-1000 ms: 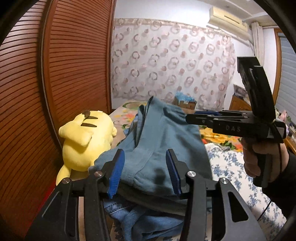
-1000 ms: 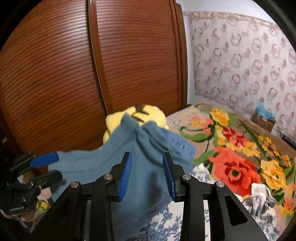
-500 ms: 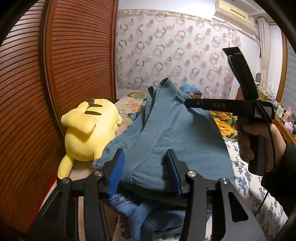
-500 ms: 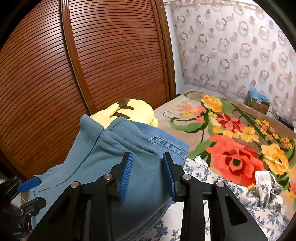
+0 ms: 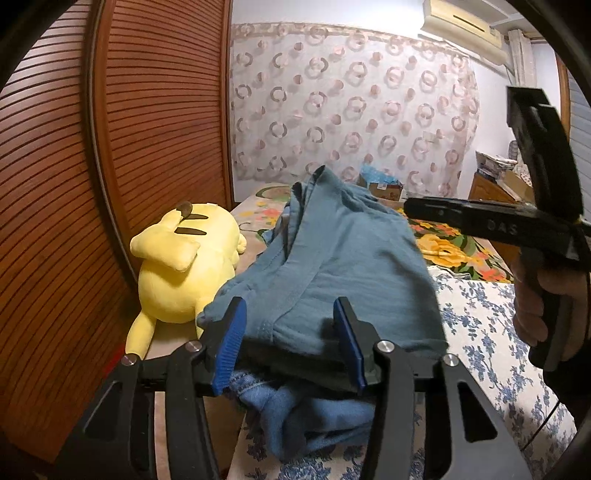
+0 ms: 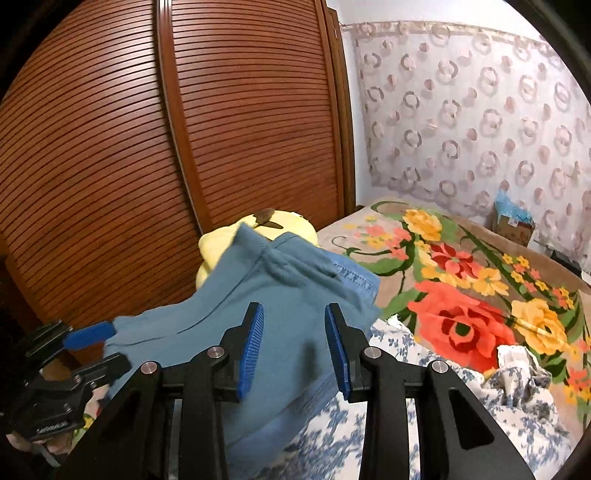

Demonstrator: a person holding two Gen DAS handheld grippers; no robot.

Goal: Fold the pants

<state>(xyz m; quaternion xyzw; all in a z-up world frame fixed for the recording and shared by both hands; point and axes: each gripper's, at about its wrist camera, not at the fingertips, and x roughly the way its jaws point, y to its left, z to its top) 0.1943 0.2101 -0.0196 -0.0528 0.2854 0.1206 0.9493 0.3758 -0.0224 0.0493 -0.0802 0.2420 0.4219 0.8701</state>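
The limp pants [image 5: 332, 266] sagged over both spread claws, left [image 5: 291, 349] and right [image 6: 293, 352], best pinched at the hems.

Since half a second ago the right gripper [image 5: 417, 210] has dropped and swung away to the right, off the blue-grey pants [image 5: 351, 266]. The raised peak of the pants has sunk, so the cardboard box [image 5: 384, 184] shows behind it. The right wrist view has tilted down, with more pants [image 6: 280, 317] below.

Louvered wood wardrobe [image 6: 184, 147], ring-patterned curtain [image 5: 351, 110], air conditioner [image 5: 461, 26].
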